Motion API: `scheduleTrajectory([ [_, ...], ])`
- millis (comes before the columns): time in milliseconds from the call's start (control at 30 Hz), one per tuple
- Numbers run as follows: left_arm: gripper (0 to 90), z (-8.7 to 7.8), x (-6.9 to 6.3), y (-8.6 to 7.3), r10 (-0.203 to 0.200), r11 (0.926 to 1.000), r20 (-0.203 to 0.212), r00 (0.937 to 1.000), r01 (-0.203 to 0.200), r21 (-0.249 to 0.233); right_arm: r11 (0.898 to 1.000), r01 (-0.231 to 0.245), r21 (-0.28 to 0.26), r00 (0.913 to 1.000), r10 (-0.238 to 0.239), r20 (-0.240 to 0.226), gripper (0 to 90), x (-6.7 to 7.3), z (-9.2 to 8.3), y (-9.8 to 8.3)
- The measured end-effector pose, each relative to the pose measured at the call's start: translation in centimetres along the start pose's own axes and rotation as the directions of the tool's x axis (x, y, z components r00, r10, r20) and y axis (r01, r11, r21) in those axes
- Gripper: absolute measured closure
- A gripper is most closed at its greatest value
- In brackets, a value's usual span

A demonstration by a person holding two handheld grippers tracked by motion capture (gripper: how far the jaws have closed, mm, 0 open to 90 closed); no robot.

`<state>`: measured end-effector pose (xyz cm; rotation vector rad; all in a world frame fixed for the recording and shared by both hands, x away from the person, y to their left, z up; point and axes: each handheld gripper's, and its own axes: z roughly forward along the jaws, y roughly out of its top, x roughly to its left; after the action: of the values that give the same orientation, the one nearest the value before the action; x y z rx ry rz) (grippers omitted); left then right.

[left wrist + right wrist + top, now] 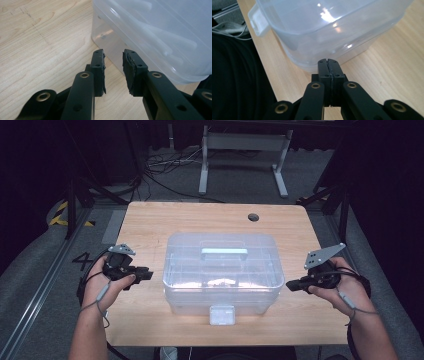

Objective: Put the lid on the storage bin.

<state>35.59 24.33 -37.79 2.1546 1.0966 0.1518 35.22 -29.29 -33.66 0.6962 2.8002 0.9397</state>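
Clear plastic box [222,272] — long axis left-right across table [150,222]

Overhead view; claw cameras near box [222,270]

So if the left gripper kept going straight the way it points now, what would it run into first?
Most likely the clear plastic box. The left gripper has its jaws apart with nothing between them, aimed at the box's near lower wall just above the table. How much gap remains is hard to judge.
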Motion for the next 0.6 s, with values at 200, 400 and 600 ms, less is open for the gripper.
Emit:
scheduleTrajectory([
  [200,69.5,-0.4,-0.1,-0.7,-0.004,0.9999,-0.008,1.0,0.004,-0.013,0.993,-0.008,-0.118,0.9997,0.011,0.02,90.0,-0.7,-1.2,0.6],
  [400,67.5,-1.0,-0.5,-1.5,0.014,0.999,-0.032,0.9994,-0.016,-0.041,0.974,-0.021,-0.225,0.9985,0.031,0.045,89.2,-1.5,-1.4,1.2],
  [600,66.9,-1.1,-0.6,-2.0,0.007,0.9986,-0.041,0.9991,-0.009,-0.051,0.954,-0.064,-0.293,0.9914,0.094,0.091,83.3,-3.0,-1.1,1.1],
])
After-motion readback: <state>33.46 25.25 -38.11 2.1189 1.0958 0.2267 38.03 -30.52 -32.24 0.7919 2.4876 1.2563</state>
